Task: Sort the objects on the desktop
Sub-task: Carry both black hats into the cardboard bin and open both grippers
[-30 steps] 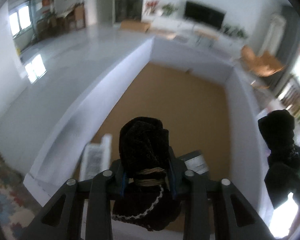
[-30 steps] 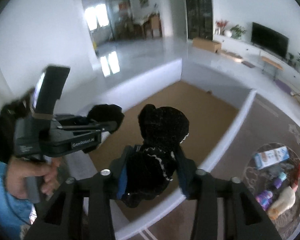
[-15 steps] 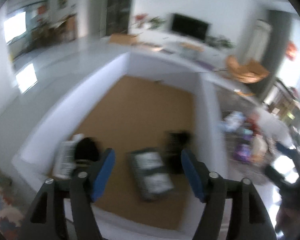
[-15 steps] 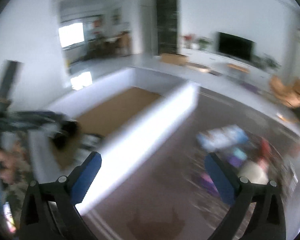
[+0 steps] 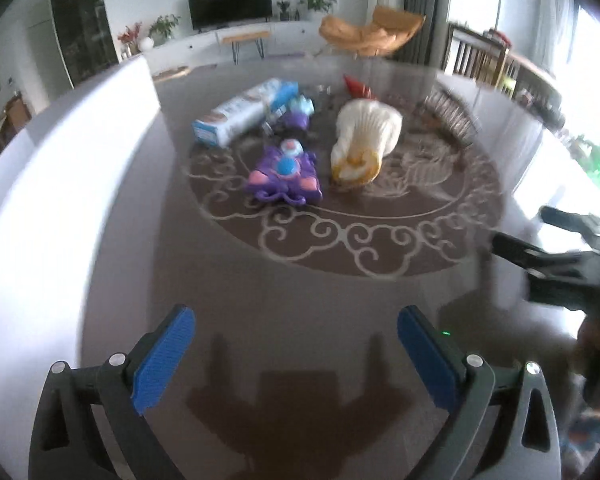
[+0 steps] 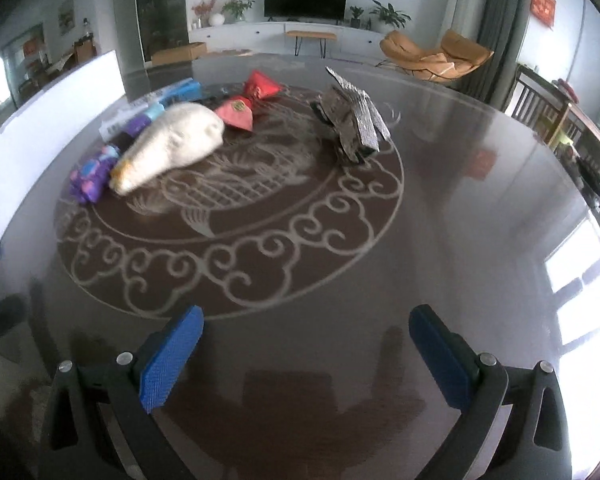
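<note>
1. Over the dark round table [image 6: 440, 216], both tools now face the unsorted pile; a sec ago each pinched a black cloth item above the white box [image 5: 60, 184]
2. L gripper [image 5: 296, 344] just spread wide, nothing between jaws
3. R gripper [image 6: 306, 344] likewise spread, empty
4. Left to sort: purple toy [image 5: 284, 176], cream plush [image 6: 172, 144], red pouches [image 6: 236, 112], grouped mid-table

Plush toy [image 6: 172, 142] mid-table [image 6: 460, 208], pouches [image 6: 248, 100] behind, foil packets [image 6: 352, 120] right — carton [image 5: 244, 114] far left.
</note>
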`<state>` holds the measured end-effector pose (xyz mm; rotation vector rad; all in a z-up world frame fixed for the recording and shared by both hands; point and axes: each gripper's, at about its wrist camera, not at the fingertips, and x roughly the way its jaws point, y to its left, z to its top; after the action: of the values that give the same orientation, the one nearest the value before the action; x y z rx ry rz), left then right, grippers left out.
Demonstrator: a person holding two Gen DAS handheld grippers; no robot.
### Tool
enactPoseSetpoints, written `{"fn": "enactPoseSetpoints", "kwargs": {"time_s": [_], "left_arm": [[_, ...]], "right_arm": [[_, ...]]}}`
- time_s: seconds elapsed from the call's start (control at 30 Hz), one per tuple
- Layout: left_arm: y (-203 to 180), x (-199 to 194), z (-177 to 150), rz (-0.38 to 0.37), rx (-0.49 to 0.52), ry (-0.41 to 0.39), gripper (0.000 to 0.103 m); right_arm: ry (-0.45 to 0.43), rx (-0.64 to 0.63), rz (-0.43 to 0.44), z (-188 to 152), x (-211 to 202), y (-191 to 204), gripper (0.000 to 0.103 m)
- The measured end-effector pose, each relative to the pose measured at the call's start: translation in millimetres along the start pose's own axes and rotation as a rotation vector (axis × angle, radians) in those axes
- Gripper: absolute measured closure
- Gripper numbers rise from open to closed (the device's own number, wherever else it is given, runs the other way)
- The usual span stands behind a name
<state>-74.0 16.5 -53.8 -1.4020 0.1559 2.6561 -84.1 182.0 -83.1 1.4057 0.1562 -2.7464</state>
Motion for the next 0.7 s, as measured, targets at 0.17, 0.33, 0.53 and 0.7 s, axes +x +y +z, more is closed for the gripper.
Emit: {"fn": "enactPoseSetpoints", "kwargs": {"time_s": [0.17, 0.33, 0.53, 0.7], "left_arm": [[-2, 25, 25, -0.007, -0.018, -0.007, 0.000], [0, 30, 30, -0.010, -0.033, -0.021, 0.000], [1, 31, 29, -0.012, -0.034, -0.024, 0.000], [-2, 28, 30, -0.012, -0.033, -0.024, 0.000]], "right_arm": [[0.002, 0.039, 0.040, 2, -1, -4, 0.000], [0.002, 0.037, 0.036, -2, -7, -1, 0.000], [0.002, 0.037, 0.035, -2, -5, 1, 0.000], [0.002, 0.037, 0.035, -2, -6, 1, 0.000]]}}
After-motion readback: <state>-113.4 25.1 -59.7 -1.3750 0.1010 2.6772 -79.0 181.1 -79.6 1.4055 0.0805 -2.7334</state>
